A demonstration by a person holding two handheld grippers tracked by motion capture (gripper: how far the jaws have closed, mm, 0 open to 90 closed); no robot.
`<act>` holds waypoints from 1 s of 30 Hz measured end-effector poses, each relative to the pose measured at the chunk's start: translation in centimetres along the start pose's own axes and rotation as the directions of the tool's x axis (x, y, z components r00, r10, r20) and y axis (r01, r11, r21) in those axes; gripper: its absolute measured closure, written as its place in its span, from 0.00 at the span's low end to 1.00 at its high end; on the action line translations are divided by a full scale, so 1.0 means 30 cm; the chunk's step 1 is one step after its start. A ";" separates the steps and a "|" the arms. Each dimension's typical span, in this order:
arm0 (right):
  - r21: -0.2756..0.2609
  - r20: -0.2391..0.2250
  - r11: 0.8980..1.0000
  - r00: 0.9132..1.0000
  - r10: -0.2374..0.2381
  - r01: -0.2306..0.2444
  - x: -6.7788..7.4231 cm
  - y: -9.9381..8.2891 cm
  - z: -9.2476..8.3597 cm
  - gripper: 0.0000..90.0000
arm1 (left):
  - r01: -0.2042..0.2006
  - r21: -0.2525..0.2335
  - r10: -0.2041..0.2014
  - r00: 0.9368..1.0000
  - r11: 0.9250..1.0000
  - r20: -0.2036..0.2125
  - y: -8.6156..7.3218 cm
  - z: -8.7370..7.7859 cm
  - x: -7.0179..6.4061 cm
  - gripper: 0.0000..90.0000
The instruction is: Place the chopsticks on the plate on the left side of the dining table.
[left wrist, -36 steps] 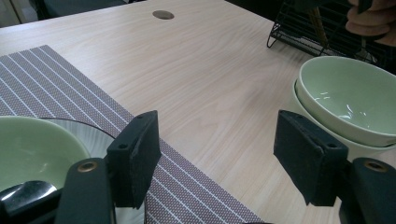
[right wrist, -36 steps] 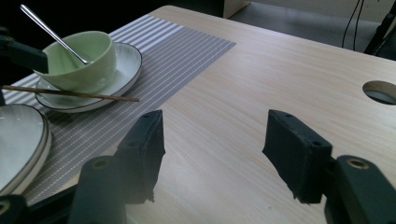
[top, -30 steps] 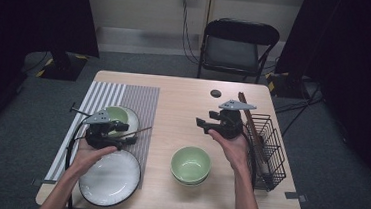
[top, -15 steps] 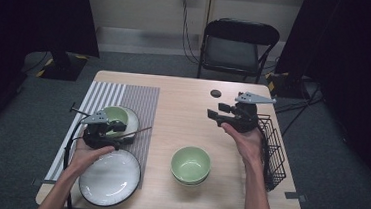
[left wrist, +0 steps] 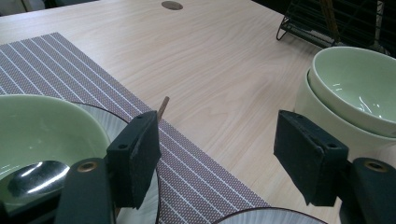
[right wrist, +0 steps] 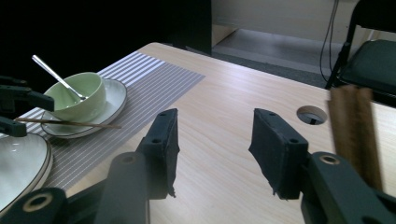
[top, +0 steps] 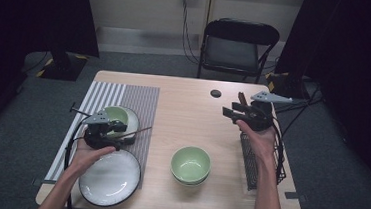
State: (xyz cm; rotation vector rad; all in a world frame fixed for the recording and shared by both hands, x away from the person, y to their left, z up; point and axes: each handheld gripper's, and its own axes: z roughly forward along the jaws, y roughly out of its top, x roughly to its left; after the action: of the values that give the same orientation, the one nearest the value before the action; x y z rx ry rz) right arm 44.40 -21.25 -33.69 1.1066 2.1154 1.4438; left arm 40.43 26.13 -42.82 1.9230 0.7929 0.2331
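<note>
High view: the left gripper (top: 123, 132) sits over the striped mat (top: 134, 98) near the table's left edge, beside a small green bowl (top: 117, 114) on its saucer (top: 133, 123). A thin brown chopstick (top: 139, 130) lies from the saucer's rim out towards the table's middle. The right gripper (top: 229, 111) hangs near the far right corner, by the wire rack (top: 251, 162) on the right edge.

Left gripper view: the tongs stand wide apart with only mat and table between them. The chopstick's tip (left wrist: 163, 105) peeks out beside one pad, not gripped.

Right gripper view: its tongs have just been narrowing and are still apart, with nothing between them. The chopstick (right wrist: 70, 123) rests across the saucer.

The chopstick is probably light, stiff, smooth and quick to roll, so pinch it crosswise near its middle, where it overhangs the rim
</note>
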 end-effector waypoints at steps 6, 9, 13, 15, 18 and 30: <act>0.017 0.034 1.000 0.999 0.020 -0.021 -0.040 -0.020 -0.012 0.53 | -0.005 0.011 0.005 1.000 1.000 0.002 0.000 0.006 -0.002 0.35; 0.023 0.058 0.999 0.998 0.037 -0.039 -0.058 -0.031 -0.013 0.52 | 0.013 -0.004 -0.013 1.000 1.000 0.024 0.003 0.003 -0.002 0.35; 0.001 0.072 0.998 0.995 0.063 -0.063 -0.080 -0.033 -0.025 0.49 | 0.012 -0.009 -0.012 1.000 1.000 0.021 0.006 0.000 -0.003 0.35; 0.008 0.087 0.998 0.994 0.064 -0.065 -0.086 -0.033 -0.026 0.50 | 0.007 -0.004 -0.007 1.000 1.000 0.008 0.004 0.000 -0.002 0.35; 0.019 0.101 0.998 0.993 0.064 -0.066 -0.092 -0.037 -0.023 0.53 | 0.007 -0.004 -0.007 1.000 1.000 0.004 0.004 -0.002 0.001 0.35; 0.013 0.145 0.997 0.987 0.068 -0.071 -0.092 -0.043 -0.020 0.49 | 0.011 -0.004 -0.011 1.000 1.000 0.010 0.004 -0.001 0.000 0.35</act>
State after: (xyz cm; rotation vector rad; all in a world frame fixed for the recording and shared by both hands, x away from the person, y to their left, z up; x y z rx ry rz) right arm 45.24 -23.94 -34.96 1.2631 2.0121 1.3340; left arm 40.46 26.11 -42.70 1.9145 0.7952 0.2180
